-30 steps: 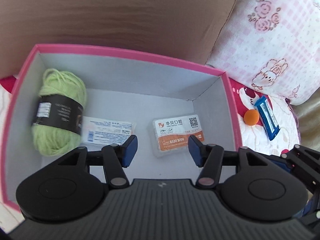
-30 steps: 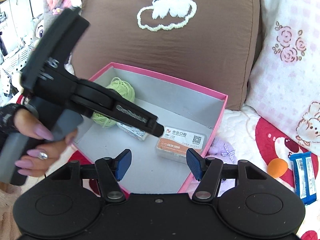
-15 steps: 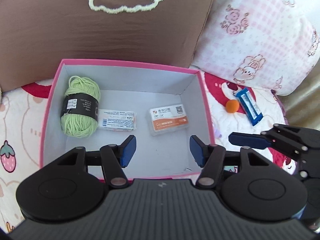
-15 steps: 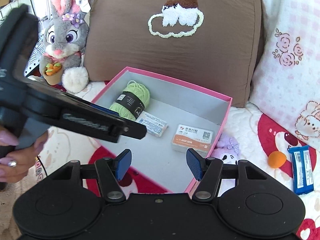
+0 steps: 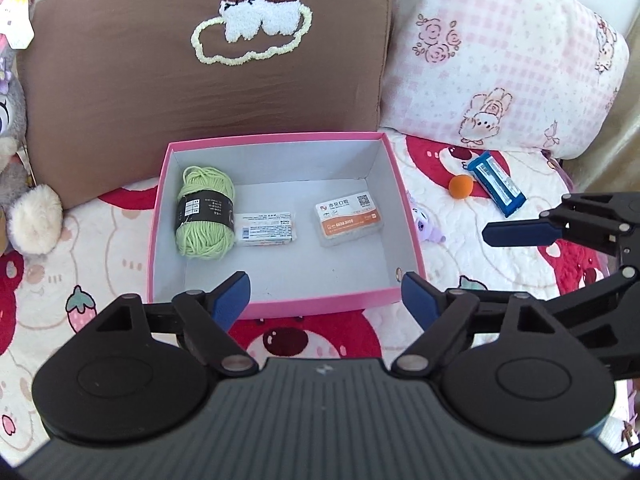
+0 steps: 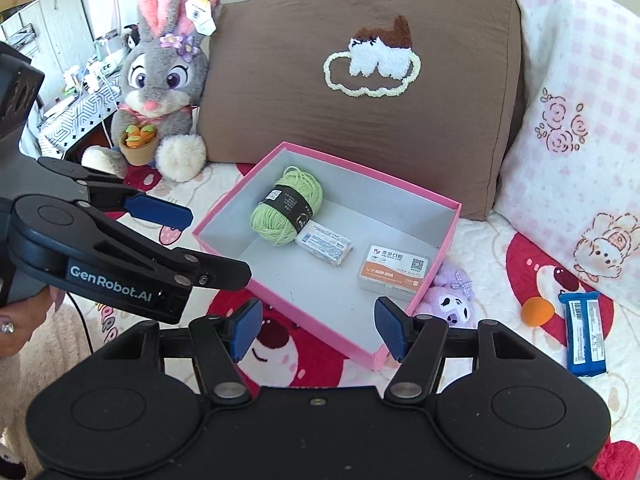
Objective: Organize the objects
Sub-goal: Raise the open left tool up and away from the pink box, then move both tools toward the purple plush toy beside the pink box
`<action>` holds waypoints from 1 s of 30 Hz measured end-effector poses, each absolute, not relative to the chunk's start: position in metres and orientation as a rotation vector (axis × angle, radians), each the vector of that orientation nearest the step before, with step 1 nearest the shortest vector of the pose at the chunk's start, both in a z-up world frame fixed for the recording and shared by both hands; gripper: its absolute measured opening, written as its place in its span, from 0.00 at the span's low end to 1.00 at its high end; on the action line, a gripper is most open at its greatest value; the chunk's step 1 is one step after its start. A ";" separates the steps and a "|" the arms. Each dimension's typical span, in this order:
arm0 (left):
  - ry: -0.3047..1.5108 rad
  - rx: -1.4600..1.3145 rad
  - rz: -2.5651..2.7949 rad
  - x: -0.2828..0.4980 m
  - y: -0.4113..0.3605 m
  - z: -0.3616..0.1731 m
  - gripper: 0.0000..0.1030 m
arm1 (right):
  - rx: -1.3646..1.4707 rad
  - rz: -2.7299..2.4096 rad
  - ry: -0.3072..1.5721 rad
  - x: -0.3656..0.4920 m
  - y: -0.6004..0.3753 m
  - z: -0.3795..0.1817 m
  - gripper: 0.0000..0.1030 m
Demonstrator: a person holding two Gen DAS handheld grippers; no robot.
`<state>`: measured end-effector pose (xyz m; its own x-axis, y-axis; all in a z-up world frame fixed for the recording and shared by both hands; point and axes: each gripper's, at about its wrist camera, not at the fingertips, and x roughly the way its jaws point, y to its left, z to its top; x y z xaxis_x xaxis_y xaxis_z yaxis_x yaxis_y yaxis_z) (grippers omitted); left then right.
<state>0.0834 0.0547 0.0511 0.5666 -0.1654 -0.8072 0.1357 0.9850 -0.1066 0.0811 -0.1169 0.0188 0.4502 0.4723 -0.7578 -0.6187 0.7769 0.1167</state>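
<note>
A pink box point(image 5: 154, 220) sits open on the quilt. It holds a green yarn ball point(image 5: 204, 212), a white packet point(image 5: 266, 229) and an orange-and-white card case point(image 5: 348, 218). Right of the box lie a purple toy point(image 5: 426, 226), an orange ball point(image 5: 461, 187) and a blue wrapped bar point(image 5: 496, 184). My left gripper point(image 5: 324, 296) hovers over the box's near rim, its jaws opening with nothing between them. My right gripper point(image 6: 319, 330) hangs over the box's near corner point(image 6: 374, 362), open and widening slightly, with nothing between its jaws.
A brown pillow point(image 5: 200, 80) and a pink checked pillow point(image 5: 500, 60) stand behind the box. A grey bunny plush point(image 6: 160, 84) sits at the back left. A hand point(image 6: 12, 320) holds the left gripper's handle. Shelves and clutter fill the far left.
Both grippers have risen and pulled back from the box, so more of the bed shows. The left jaws have spread wider. The items in the box have not moved.
</note>
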 end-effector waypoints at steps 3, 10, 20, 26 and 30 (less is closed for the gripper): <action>0.936 -0.001 -0.188 0.072 0.048 0.054 0.84 | -0.208 0.675 0.854 0.068 -0.124 0.023 0.66; 0.948 0.011 -0.202 0.055 0.034 0.050 0.86 | -0.211 0.657 0.836 0.050 -0.145 0.028 0.66; 0.981 0.009 -0.244 0.038 0.011 0.039 0.87 | -0.242 0.648 0.835 0.036 -0.175 0.023 0.71; 0.999 -0.005 -0.256 0.036 -0.002 0.035 0.89 | -0.276 0.668 0.824 0.031 -0.181 0.013 0.82; 1.010 -0.022 -0.285 0.034 -0.012 0.032 0.92 | -0.278 0.680 0.806 0.026 -0.186 0.008 0.84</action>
<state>0.0343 -0.0118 0.0324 0.4978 -0.2458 -0.8317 0.2252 0.9627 -0.1498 0.0262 -0.1858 0.0083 0.4966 0.4516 -0.7413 -0.6545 0.7557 0.0220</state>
